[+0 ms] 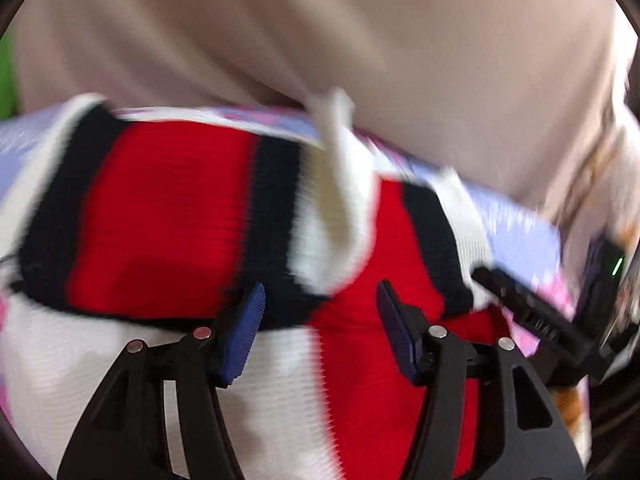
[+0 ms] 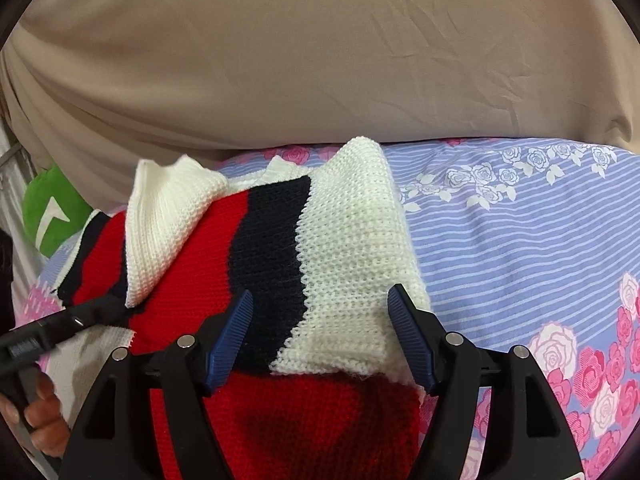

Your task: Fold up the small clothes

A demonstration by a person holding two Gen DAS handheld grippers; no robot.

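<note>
A small knitted sweater [image 2: 272, 248] in red, navy and white stripes lies on a flowered bedsheet [image 2: 520, 240], with a white sleeve [image 2: 168, 220] folded over its red part. My right gripper [image 2: 322, 336] stands open just above the sweater's near edge, its blue pads [image 2: 232, 332] not pressing on the knit. In the blurred left wrist view the same sweater [image 1: 160, 220] fills the middle, and my left gripper [image 1: 320, 332] hovers open over it. The right wrist view has the left gripper's black finger [image 2: 92, 312] at the sweater's left edge.
A large beige cloth [image 2: 320, 60] covers the whole back. A green soft object [image 2: 52, 208] sits at the far left. A person's hand [image 2: 40, 412] holds the left tool at the lower left. The bedsheet stretches bare to the right of the sweater.
</note>
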